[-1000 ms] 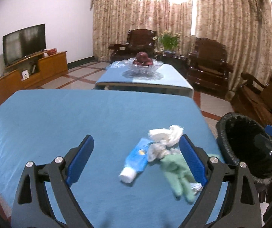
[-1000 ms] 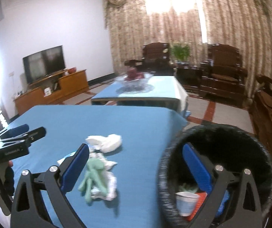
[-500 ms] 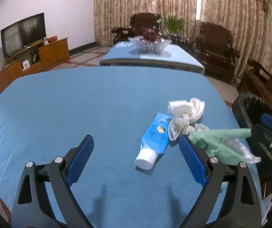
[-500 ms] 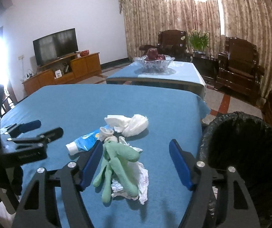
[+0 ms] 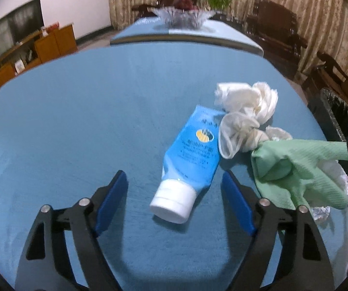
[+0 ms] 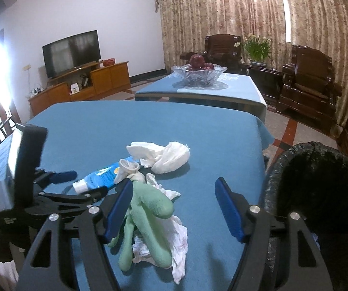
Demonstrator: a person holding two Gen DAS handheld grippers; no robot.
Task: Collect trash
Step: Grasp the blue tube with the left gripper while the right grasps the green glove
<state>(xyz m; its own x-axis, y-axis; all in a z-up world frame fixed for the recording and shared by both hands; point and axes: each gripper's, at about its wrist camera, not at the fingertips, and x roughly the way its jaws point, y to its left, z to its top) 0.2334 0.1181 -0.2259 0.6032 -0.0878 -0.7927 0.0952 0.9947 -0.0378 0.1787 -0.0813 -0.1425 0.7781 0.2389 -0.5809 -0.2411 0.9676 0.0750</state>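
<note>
A blue tube with a white cap (image 5: 190,158) lies on the blue table (image 5: 76,121); it also shows in the right wrist view (image 6: 98,175). My left gripper (image 5: 174,203) is open, its jaws on either side of the cap end. A green glove (image 5: 300,169) (image 6: 147,218) lies on crumpled white paper (image 6: 176,249). White tissue (image 5: 246,97) (image 6: 164,154) lies behind the tube. My right gripper (image 6: 174,208) is open over the glove. The black trash bin (image 6: 319,194) stands at the table's right edge.
A second blue table with a glass fruit bowl (image 6: 199,72) stands behind. Dark wooden armchairs (image 6: 305,84) line the curtained wall. A TV (image 6: 72,53) sits on a wooden cabinet at the left. The left gripper's body (image 6: 28,181) is at the left.
My left gripper has moved forward and down until its jaws flank the tube's cap. My right gripper has moved left from above the bin, over the glove.
</note>
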